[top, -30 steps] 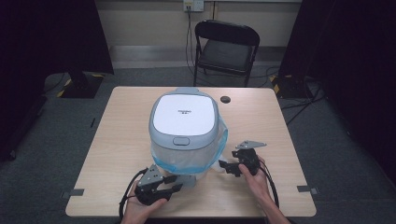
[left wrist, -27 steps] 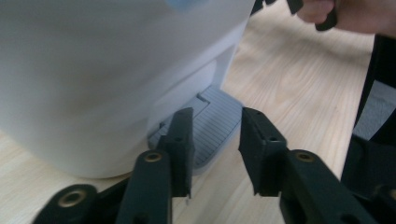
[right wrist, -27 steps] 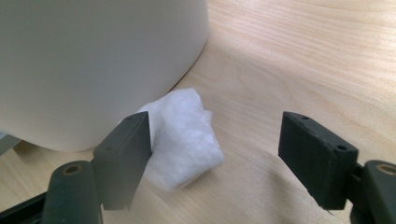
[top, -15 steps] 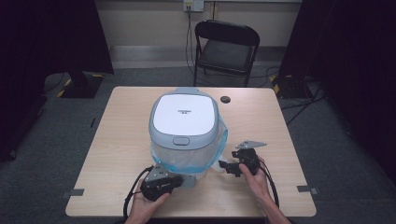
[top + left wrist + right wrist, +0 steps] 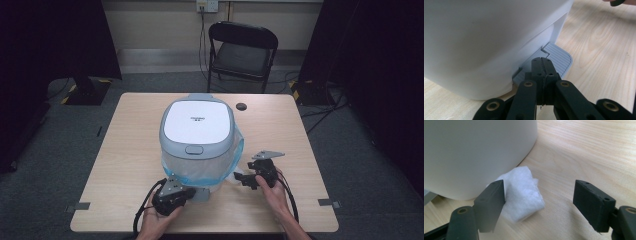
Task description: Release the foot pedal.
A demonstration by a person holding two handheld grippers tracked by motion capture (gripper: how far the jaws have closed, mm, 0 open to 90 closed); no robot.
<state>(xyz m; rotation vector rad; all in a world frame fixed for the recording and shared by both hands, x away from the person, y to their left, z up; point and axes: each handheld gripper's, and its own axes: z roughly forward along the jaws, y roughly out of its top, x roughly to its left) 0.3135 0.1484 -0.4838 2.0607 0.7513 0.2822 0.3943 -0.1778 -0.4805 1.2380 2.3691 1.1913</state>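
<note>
A grey pedal bin (image 5: 197,125) with a white lid and a blue liner stands mid-table. Its ribbed grey pedal (image 5: 556,56) juts out at the base toward me. My left gripper (image 5: 190,191) lies over that pedal; its jaws (image 5: 543,61) have just been closing and now meet with nothing between them. A crumpled white tissue (image 5: 524,190) lies on the wood against the bin's wall. My right gripper (image 5: 540,187) is open around it, its left pad beside the tissue and the right pad well apart. In the high view the right gripper (image 5: 241,178) sits at the bin's front right.
A small black round thing (image 5: 242,106) lies on the table (image 5: 125,150) behind the bin. A black folding chair (image 5: 242,50) stands beyond the far edge. Bare wood runs left and right of the bin. Cables trail from both grippers toward me.
The left gripper's jaws have come together, and it has edged slightly toward the bin's base. The right gripper and the bin have kept still.
</note>
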